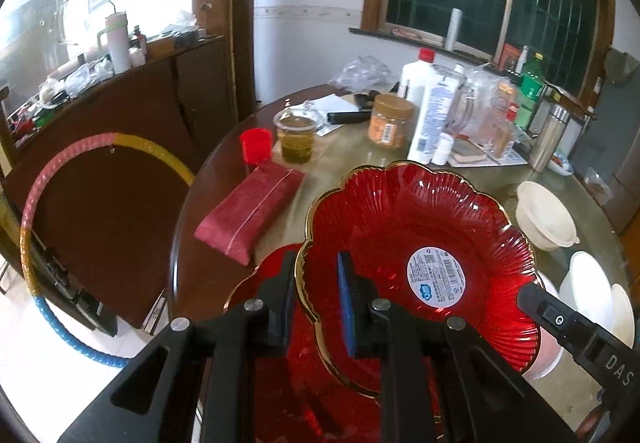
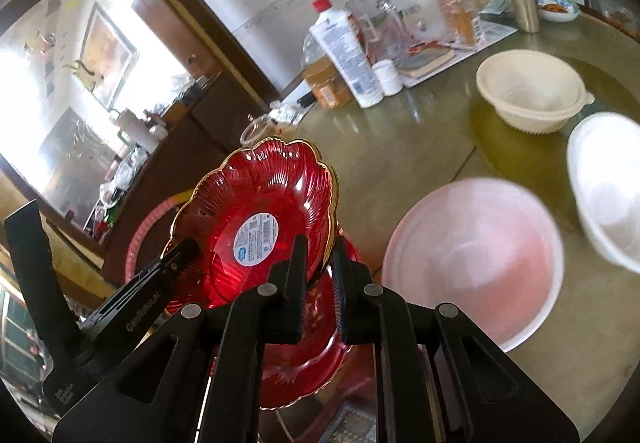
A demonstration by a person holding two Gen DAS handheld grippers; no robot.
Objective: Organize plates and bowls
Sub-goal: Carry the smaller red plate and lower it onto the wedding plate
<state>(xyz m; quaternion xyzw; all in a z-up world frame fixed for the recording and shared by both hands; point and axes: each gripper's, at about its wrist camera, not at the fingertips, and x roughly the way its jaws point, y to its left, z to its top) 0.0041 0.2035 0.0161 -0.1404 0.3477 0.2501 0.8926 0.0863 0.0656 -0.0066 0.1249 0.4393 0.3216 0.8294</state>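
A red glass plate point(image 1: 420, 235) with a scalloped gold rim and a round white label hangs tilted above the round table point(image 2: 400, 147). My left gripper point(image 1: 316, 263) is shut on its left rim. My right gripper point(image 2: 320, 247) is shut on the opposite rim, and one of its fingers point(image 1: 532, 295) shows at the plate's right edge in the left wrist view. The same plate point(image 2: 260, 219) fills the middle of the right wrist view, with the left gripper point(image 2: 182, 255) at its far side. A second red plate point(image 2: 304, 363) lies right below the held one.
A pink bowl point(image 2: 472, 263), a white bowl point(image 2: 604, 183) and a cream bowl point(image 2: 528, 91) sit to the right on the table. Further back stand a red pouch point(image 1: 248, 215), a cup of tea point(image 1: 296, 139), a jar point(image 1: 390, 121) and bottles. A hoop point(image 1: 28, 227) leans at the left.
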